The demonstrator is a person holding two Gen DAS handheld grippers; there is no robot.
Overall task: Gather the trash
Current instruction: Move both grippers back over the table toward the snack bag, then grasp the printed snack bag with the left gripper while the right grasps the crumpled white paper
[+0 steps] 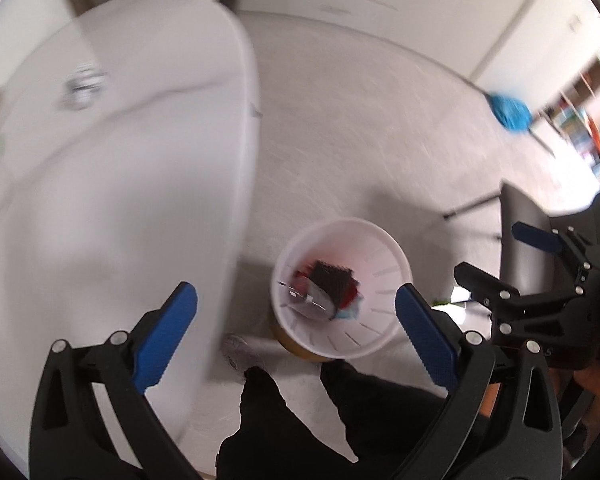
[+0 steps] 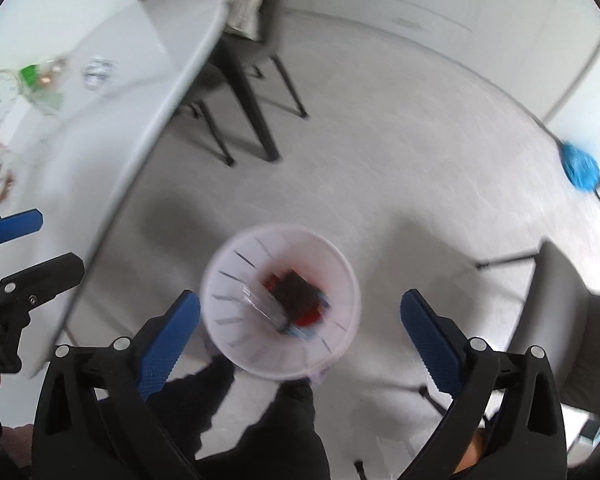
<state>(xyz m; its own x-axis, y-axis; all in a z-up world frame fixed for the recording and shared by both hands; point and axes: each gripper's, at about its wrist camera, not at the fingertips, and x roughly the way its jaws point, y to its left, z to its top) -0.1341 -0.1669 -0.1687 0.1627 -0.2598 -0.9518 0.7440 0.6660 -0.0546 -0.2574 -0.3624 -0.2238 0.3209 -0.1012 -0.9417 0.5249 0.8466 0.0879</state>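
Note:
A white slotted bin (image 1: 394,258) (image 2: 228,258) stands on the floor beside the table. In it lies trash (image 1: 332,284) (image 2: 296,298): a black piece with red, blue and clear wrappers. My left gripper (image 1: 296,288) hangs over the bin, pointing steeply down, open with nothing between its blue pads. My right gripper (image 2: 300,294) is also above the bin, open and empty. Each gripper shows in the other's view, the right (image 1: 490,248) at the right edge and the left (image 2: 58,238) at the left edge by the table's rim.
The white table (image 1: 120,160) (image 2: 120,120) carries a shiny crumpled item (image 1: 82,84) (image 2: 98,72) and green-labelled things (image 2: 40,80). Grey chairs (image 2: 240,60) (image 2: 560,300) flank it. A blue mop (image 1: 510,110) (image 2: 580,168) leans at the far wall. A person's dark trouser legs (image 2: 280,420) are below.

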